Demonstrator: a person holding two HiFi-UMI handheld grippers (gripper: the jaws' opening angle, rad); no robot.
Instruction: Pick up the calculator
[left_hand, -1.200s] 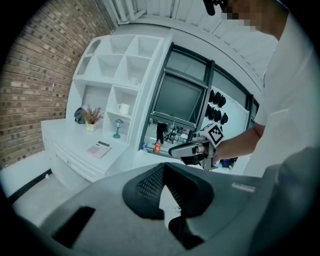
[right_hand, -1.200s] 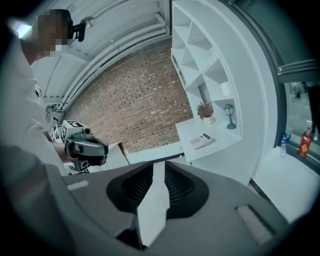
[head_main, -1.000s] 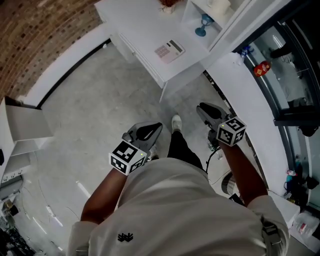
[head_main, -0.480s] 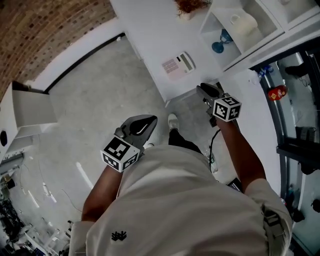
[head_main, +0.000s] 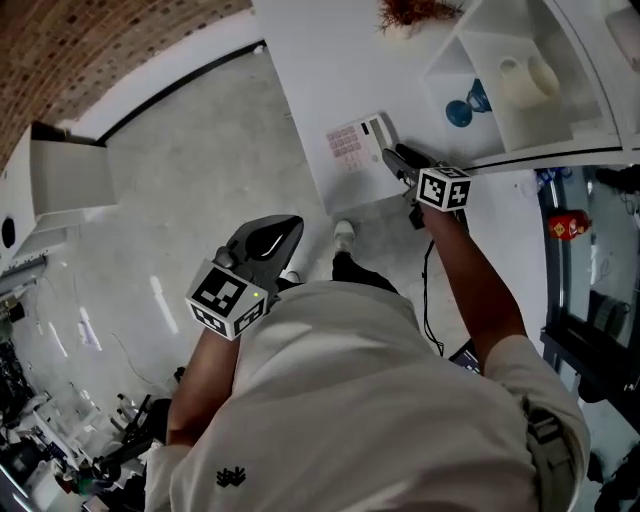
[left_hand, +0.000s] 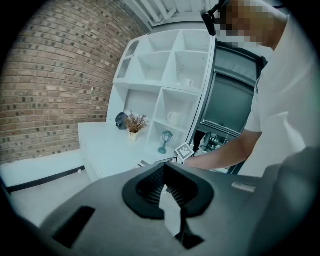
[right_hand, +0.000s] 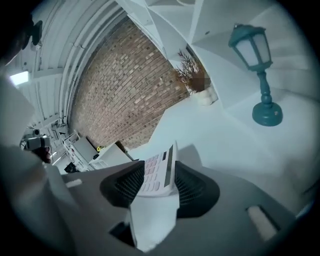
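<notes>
Evidently the calculator (head_main: 357, 142) is set flat, keys up, near the nearer edge of the white desk (head_main: 310, 70), in the upper middle of the head view, where it can be reached from the floor (head_main: 200, 170) side without anything being leaned over. The right gripper (right_hand: 160, 164) is held out over that edge and tipped a little downward, so that its gap is lined up with the calculator. In the right gripper view the calculator is framed at lower centre between the two ribbed pads (right_hand: 192, 187). The jaws are being spread at this moment and neither pad is pressed on the casing, so nothing is grasped yet. The widening is judged to be made so that the casing can be straddled across its narrow width. The left gripper (head_main: 286, 226) is held back over the floor at centre left of the head view. Its jaws are drawn together with nothing in them, presumably because one gripper is enough for so light a thing. The blue lamp (head_main: 463, 108) and the mug (head_main: 528, 78) are housed in the shelf unit (head_main: 440, 62) at upper right. They are apart from the calculator, so the approach is not thought to be hindered.
</notes>
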